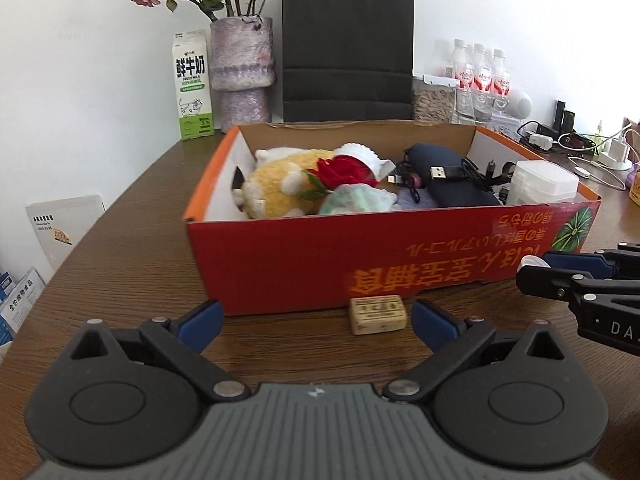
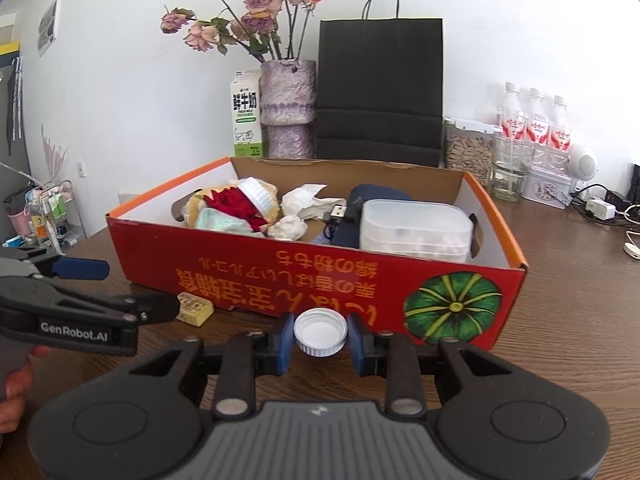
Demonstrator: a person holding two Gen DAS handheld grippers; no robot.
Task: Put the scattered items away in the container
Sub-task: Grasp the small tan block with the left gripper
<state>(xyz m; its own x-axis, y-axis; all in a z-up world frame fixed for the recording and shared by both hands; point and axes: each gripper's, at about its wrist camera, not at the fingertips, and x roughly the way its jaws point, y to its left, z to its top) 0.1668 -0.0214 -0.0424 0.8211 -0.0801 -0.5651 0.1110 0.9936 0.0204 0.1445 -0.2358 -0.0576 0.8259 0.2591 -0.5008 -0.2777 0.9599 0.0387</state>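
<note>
1. I have the right gripper point(image 2: 320, 338) closed on a white bottle cap point(image 2: 320, 331), its blue pads pressing the ribbed rim from either side, just in front of the red box point(image 2: 280, 272). I judge the cap light, stiff and a bit slick, so a hold across the rim is the right one; squeezing harder could pop it out.

2. My left gripper point(image 1: 316, 326) stands wide with nothing between its fingers point(image 1: 202, 322). It points at a small tan block point(image 1: 378, 315) lying flat on the table, close against the box's near wall.

3. The block looks like a small eraser or soap bar: light and fairly firm, likely with some grip to it. I would take it across its short sides. The box wall sits just behind it, so I see little room for a finger on that side.

4. The box already holds a plush toy point(image 1: 276, 186), a red cloth flower point(image 1: 340, 174), crumpled tissue point(image 2: 304, 200), a dark pouch with cables point(image 1: 448, 180) and a clear plastic tub point(image 2: 416, 228). There is still a gap near the middle for the cap.

5. The table point(image 1: 132, 240) is dark wood grain, smooth and level.

6. Behind the box stand a milk carton point(image 1: 192, 88), a vase of dried roses point(image 1: 242, 64), a black paper bag point(image 1: 347, 48) and bottles point(image 2: 532, 124), against a white wall.
</note>
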